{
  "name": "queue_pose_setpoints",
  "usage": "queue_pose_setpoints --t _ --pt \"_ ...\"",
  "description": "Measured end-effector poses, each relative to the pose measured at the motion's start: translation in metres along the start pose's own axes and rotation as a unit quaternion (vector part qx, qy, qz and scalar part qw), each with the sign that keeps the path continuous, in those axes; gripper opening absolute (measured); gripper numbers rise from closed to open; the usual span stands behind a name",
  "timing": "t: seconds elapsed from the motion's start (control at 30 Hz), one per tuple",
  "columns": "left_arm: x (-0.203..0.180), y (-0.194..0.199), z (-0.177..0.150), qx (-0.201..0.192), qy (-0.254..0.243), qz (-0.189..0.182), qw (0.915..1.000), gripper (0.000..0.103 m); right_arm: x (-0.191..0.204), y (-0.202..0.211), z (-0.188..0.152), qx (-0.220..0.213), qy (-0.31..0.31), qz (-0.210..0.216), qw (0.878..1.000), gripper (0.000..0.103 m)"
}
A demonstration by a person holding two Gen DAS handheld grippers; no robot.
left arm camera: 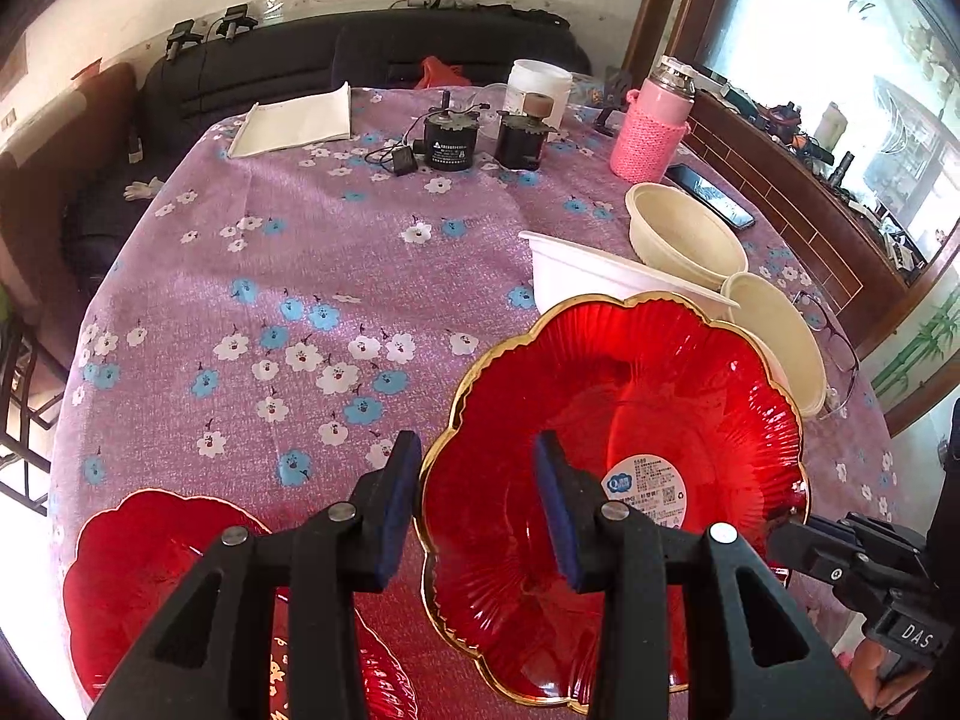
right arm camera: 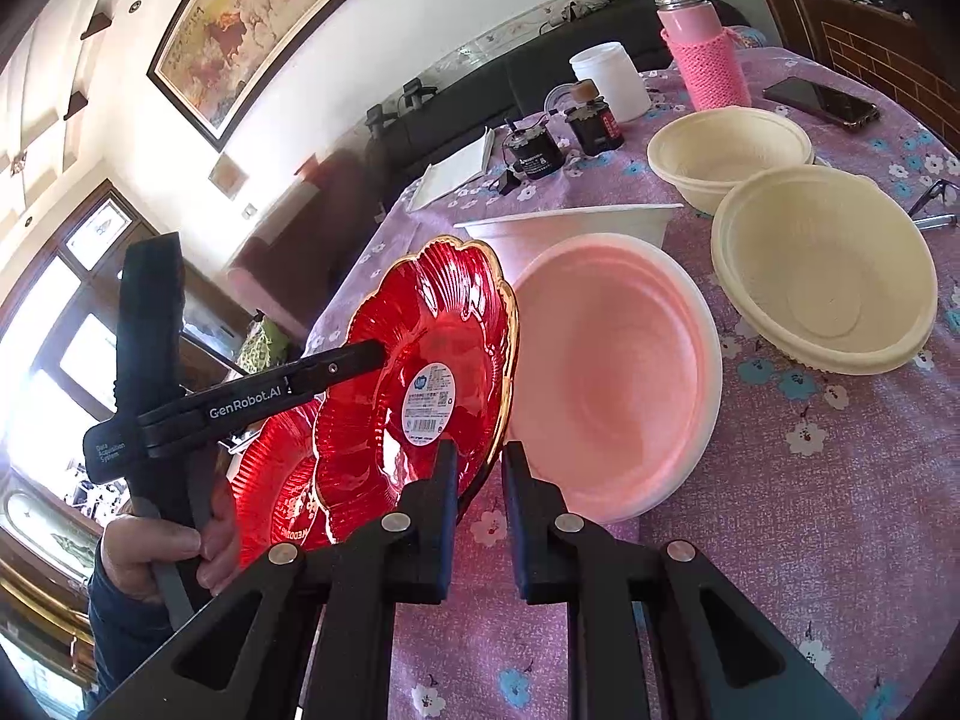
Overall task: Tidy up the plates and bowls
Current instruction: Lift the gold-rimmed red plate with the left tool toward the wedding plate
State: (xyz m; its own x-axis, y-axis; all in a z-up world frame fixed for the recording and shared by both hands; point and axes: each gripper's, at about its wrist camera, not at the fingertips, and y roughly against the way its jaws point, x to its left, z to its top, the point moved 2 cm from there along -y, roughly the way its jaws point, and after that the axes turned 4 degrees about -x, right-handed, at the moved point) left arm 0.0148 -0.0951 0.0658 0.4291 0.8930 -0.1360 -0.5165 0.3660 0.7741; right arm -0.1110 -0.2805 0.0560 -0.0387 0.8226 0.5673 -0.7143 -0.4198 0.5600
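Note:
A red glass plate with a gold scalloped rim (left arm camera: 618, 450) (right arm camera: 420, 372) is tilted up on edge above the table. My left gripper (left arm camera: 477, 504) is open and straddles its left rim; it shows as a black tool (right arm camera: 252, 402) in the right wrist view. My right gripper (right arm camera: 480, 480) has its jaws narrowly parted around the plate's lower rim, grip unclear. A second red plate (left arm camera: 156, 570) (right arm camera: 276, 480) lies flat at the near left. Cream bowls (left arm camera: 684, 234) (left arm camera: 780, 336) (right arm camera: 828, 270), a white bowl (right arm camera: 618, 372) and a white tub (left arm camera: 576, 276) stand to the right.
The table has a purple floral cloth (left arm camera: 300, 300). At the back stand a pink thermos (left arm camera: 651, 126), a white jar (left arm camera: 537, 90), two black motors (left arm camera: 450, 141), a white notebook (left arm camera: 294, 120) and a phone (left arm camera: 714, 195). Glasses (left arm camera: 831, 336) lie at the right edge.

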Motion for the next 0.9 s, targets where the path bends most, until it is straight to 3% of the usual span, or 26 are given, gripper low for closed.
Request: queue_pose_setpoints --t 0.9 --pt "0.031 0.033 -0.022 -0.023 0.038 -0.01 0.999 0.038 0.022 -0.012 0.001 0.013 0.022 0.013 1.0 0.016"
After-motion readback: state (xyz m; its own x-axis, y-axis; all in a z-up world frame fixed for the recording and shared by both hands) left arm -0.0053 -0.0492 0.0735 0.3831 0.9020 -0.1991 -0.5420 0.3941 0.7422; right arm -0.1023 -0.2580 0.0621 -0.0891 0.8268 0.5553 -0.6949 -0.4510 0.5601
